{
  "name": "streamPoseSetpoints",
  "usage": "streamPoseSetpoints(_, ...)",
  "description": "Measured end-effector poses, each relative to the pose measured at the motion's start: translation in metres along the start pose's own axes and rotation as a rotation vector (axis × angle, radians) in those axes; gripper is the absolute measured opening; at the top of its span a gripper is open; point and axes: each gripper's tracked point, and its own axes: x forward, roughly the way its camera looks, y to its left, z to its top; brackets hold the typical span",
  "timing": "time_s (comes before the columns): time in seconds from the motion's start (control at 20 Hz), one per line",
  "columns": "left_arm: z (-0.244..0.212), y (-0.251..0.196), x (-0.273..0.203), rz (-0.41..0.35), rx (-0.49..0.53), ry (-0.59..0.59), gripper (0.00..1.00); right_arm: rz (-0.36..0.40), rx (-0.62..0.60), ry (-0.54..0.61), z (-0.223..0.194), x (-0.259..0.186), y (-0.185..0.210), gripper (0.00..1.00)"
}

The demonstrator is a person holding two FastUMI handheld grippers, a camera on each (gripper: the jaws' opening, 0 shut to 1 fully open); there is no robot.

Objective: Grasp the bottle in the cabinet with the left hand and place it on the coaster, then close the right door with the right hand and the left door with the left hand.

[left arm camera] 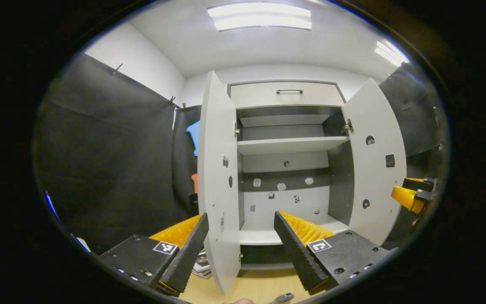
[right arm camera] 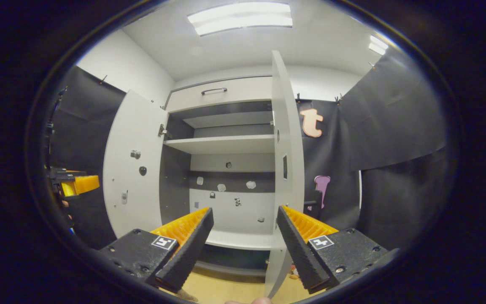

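facing the cabinet with both doors swung wide, we hold the left gripper with its jaws spread and nothing between them, the free edge of the left door standing in the gap without either finger visibly touching it. the right gripper is likewise spread and empty, and the edge of the right door sits just inside its right finger; whether the finger touches the panel we cannot tell.

the shelves we can see carry no bottle, and the coaster is not something we can pick out. a small dark rounded cap peeks up at the very bottom of the left gripper view, on the wooden table; it may be the bottle's top, but that is too little to be sure. we judge the bottle step is likely done and the doors are what is left.

the doors look like stiff, flat laminated board, light to swing on their hinges and smooth enough that pinching the face would slip. we would not clamp them at all: better to lay a finger flat against the outer face near the free edge, far from the hinge, where the least push turns them. pushing gently matters, since a hard shove could slam the panel.
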Motion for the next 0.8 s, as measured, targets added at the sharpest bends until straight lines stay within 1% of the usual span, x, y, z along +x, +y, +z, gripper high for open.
streamPoseSetpoints(0.15, 0.000, -0.003, 0.002, -0.009, 0.012, -0.005, 0.97, 0.005, 0.004, 0.003, -0.002, 0.001, 0.003, 1.00)
streamPoseSetpoints(0.25, -0.001, -0.007, 0.004, -0.015, 0.011, -0.004, 0.96, 0.011, 0.002, 0.005, -0.003, 0.006, 0.005, 1.00)
streamPoseSetpoints(0.3, -0.002, -0.008, 0.004, -0.017, 0.008, -0.004, 0.98, 0.010, 0.000, 0.004, -0.004, 0.008, 0.004, 1.00)
streamPoseSetpoints(0.4, -0.001, -0.009, 0.005, -0.015, 0.005, -0.006, 0.96, 0.009, 0.001, 0.003, -0.004, 0.009, 0.004, 0.99)
streamPoseSetpoints(0.45, 0.000, -0.008, 0.004, -0.011, 0.006, -0.008, 0.98, 0.012, 0.005, 0.001, -0.004, 0.010, 0.004, 1.00)
streamPoseSetpoints(0.55, 0.000, -0.008, 0.005, -0.009, 0.010, -0.010, 0.96, 0.015, 0.010, 0.002, -0.005, 0.012, 0.006, 0.99)
streamPoseSetpoints(0.6, 0.001, -0.008, 0.004, -0.008, 0.012, -0.012, 0.96, 0.020, 0.012, 0.003, -0.006, 0.013, 0.007, 1.00)
streamPoseSetpoints(0.65, 0.001, -0.008, 0.005, -0.005, 0.012, -0.015, 0.96, 0.024, 0.014, 0.006, -0.006, 0.014, 0.008, 0.99)
streamPoseSetpoints(0.7, 0.001, -0.009, 0.005, -0.006, 0.007, -0.017, 0.98, 0.030, 0.016, 0.006, -0.007, 0.015, 0.010, 1.00)
streamPoseSetpoints(0.75, 0.001, -0.009, 0.006, -0.005, 0.003, -0.016, 0.96, 0.033, 0.015, 0.007, -0.007, 0.017, 0.011, 1.00)
streamPoseSetpoints(0.8, 0.001, -0.008, 0.006, -0.002, -0.003, -0.017, 0.96, 0.041, 0.017, 0.007, -0.008, 0.016, 0.012, 1.00)
